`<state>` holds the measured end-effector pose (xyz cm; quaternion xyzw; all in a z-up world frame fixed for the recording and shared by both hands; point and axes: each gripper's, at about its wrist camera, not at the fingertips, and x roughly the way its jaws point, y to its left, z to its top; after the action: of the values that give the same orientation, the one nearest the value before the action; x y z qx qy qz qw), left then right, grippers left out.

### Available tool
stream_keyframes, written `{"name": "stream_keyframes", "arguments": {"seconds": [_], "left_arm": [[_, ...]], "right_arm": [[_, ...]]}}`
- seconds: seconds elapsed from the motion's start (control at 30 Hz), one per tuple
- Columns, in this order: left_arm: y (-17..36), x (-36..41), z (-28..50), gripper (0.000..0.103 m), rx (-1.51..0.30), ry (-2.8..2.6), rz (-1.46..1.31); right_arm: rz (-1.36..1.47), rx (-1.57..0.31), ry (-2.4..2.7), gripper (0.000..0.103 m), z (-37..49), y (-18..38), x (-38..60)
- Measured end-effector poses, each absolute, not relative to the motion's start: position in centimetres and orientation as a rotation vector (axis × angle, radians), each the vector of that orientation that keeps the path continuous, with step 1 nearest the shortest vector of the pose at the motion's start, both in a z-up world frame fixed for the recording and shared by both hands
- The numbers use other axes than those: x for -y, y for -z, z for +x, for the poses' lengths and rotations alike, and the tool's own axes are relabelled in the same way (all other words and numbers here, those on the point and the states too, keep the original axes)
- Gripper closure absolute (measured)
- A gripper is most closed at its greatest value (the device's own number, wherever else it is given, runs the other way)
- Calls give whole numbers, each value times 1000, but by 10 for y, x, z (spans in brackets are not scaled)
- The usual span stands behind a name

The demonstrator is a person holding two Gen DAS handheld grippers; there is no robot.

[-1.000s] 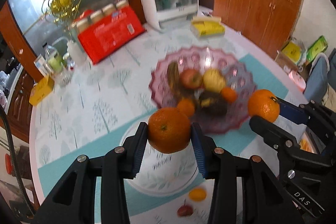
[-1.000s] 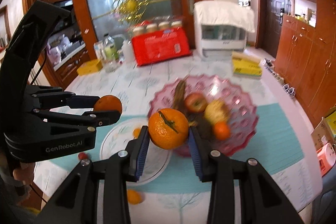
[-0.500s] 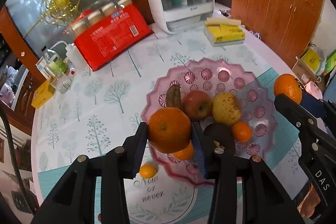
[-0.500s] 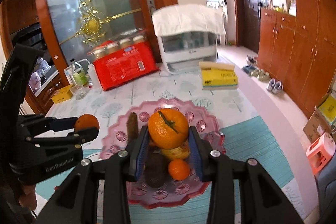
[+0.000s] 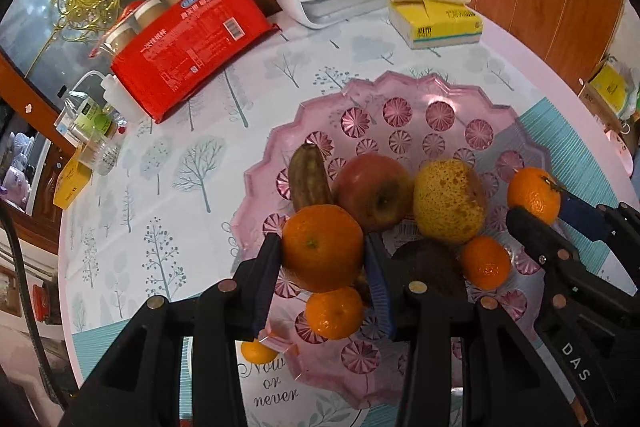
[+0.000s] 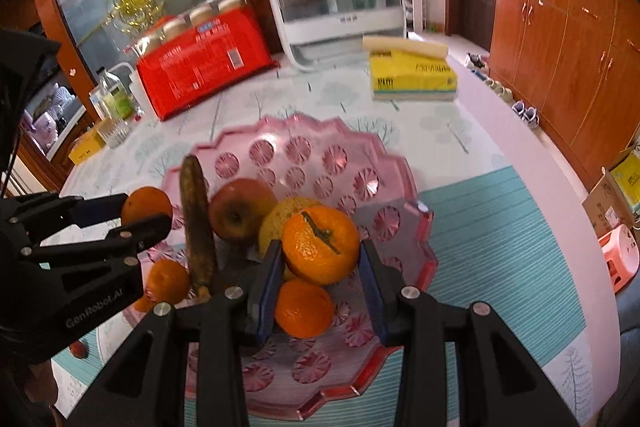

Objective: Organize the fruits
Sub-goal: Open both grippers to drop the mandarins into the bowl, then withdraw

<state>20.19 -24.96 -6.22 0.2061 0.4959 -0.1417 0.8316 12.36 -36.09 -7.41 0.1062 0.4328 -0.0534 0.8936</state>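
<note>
- Both claws are clamped: our left gripper (image 5: 323,255) on an orange (image 5: 322,247), our right gripper (image 6: 320,251) on a stemmed orange (image 6: 321,245), over the pink bowl (image 5: 404,95).
- Dropped, either orange could strike the apple (image 5: 374,191) at twelve o'clock and, we suspect, roll out.

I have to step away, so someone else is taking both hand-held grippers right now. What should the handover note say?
Left hand-held gripper: shut on an orange, over the near-left part of the pink bowl.
Right hand-held gripper: shut on a stemmed orange, over the bowl's right side.
Already in the bowl: apple, pear, brown banana, an avocado-like dark fruit, small oranges.
Left: release both oranges into the bowl; one small orange lies outside on the white plate.
</note>
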Motion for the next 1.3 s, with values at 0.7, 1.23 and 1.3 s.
{"name": "stream_keyframes", "arguments": {"seconds": [0.7,1.23,1.3], "left_arm": [[50,248,190,20,-1017,220,477],[-7,204,148,15,-936,184,378],[-16,195,140,13,-919,190,362]], "right_arm": [[203,-851,96,51,115,66,363],[217,-753,83,51,82,24,347],[211,-740,83,51,78,18,344]]}}
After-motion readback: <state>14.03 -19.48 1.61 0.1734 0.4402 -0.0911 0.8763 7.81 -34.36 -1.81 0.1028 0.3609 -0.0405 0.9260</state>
